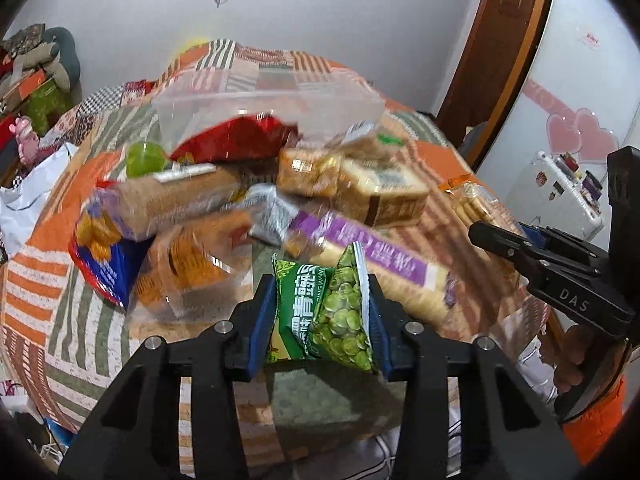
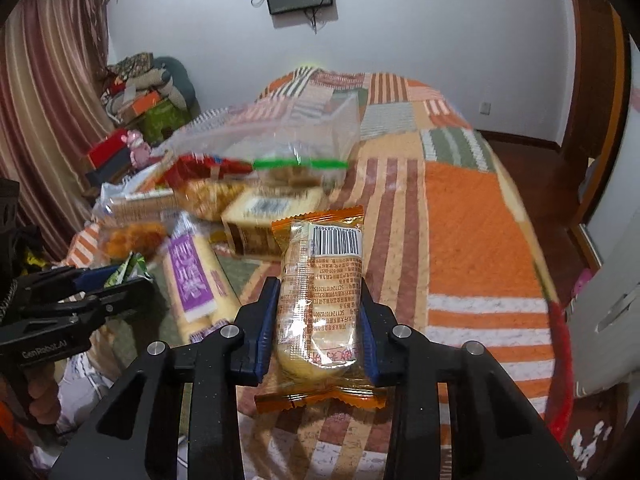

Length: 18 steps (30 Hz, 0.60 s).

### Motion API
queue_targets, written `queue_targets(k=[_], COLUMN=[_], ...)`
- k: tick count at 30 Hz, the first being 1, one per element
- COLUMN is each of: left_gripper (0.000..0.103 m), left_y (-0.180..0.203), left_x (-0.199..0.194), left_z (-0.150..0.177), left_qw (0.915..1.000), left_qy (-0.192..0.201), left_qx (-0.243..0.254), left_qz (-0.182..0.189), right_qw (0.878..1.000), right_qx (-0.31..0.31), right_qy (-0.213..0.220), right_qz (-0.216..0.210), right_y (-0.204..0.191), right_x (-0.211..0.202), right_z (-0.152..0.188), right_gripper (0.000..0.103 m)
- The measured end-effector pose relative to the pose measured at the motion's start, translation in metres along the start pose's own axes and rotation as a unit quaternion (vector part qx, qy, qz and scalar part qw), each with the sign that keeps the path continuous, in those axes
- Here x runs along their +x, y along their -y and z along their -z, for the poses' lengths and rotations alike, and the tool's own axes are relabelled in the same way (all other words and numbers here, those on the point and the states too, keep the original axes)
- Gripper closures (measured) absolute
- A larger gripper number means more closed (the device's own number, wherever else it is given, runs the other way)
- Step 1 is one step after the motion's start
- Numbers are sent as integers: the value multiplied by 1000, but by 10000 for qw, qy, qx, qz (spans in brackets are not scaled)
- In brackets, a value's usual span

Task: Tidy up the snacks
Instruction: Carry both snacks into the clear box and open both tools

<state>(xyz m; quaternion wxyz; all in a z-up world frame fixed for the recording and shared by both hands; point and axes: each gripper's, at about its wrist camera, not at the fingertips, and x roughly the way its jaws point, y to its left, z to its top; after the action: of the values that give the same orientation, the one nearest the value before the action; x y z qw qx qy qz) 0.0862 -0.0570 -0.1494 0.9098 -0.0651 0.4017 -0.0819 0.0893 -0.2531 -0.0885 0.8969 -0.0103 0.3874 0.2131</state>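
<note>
My left gripper [image 1: 322, 300] is shut on a green pea snack packet [image 1: 328, 312] and holds it above the bed, near a purple-labelled cracker pack [image 1: 372, 260]. My right gripper [image 2: 320, 308] is shut on an orange-edged clear biscuit packet [image 2: 320, 300] with a barcode, held above the quilt. The right gripper also shows at the right of the left wrist view [image 1: 520, 248]. The left gripper with the green packet shows at the left of the right wrist view [image 2: 116, 284]. A clear plastic box [image 1: 264, 108] stands behind the snack pile.
A heap of snacks lies on the patchwork quilt [image 2: 472, 208]: a red bag [image 1: 236, 140], bread packs [image 1: 376, 188], a long biscuit sleeve [image 1: 176, 196], a blue bag [image 1: 100, 256]. Clutter is stacked at the far left [image 2: 140, 100]. A door stands at the right [image 1: 492, 52].
</note>
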Motion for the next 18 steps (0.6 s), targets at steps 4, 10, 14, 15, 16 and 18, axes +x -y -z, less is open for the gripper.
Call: queue_targets(k=[4,10,14,15,16,18], left_gripper=[61,61,61,61,61,61], left_y=[3,2,-5,-6,-7,-11], left_x=[-13,-32,-41,-43,-45,-48], left_z=[-13,-41,-60,-65,-69,-79], left_qw=[9997,9972,9948,9942,9933,9917], left_qy=[260,745,1012,1071,1138,1259], left_qx=[32,29,32,35,47,65], left_qz=[34,12,-95,-130,-173,-262], right_qw=[9997,9982,9970,9966,9962,9954], right_qx=[-33,-150,-184,-216,-244,-296], right_qy=[223,569,740,780,823,902], right_qz=[-26,-68,-119,-129,-137,-137], right_y=[-4,-16,-22,-24,-26,-30], right_x=[-10,-16,-14,-13,-12,-11], right_z=[-14,-38,-53,-57,-62,-69], right_gripper=[71,71,71,71,71,71])
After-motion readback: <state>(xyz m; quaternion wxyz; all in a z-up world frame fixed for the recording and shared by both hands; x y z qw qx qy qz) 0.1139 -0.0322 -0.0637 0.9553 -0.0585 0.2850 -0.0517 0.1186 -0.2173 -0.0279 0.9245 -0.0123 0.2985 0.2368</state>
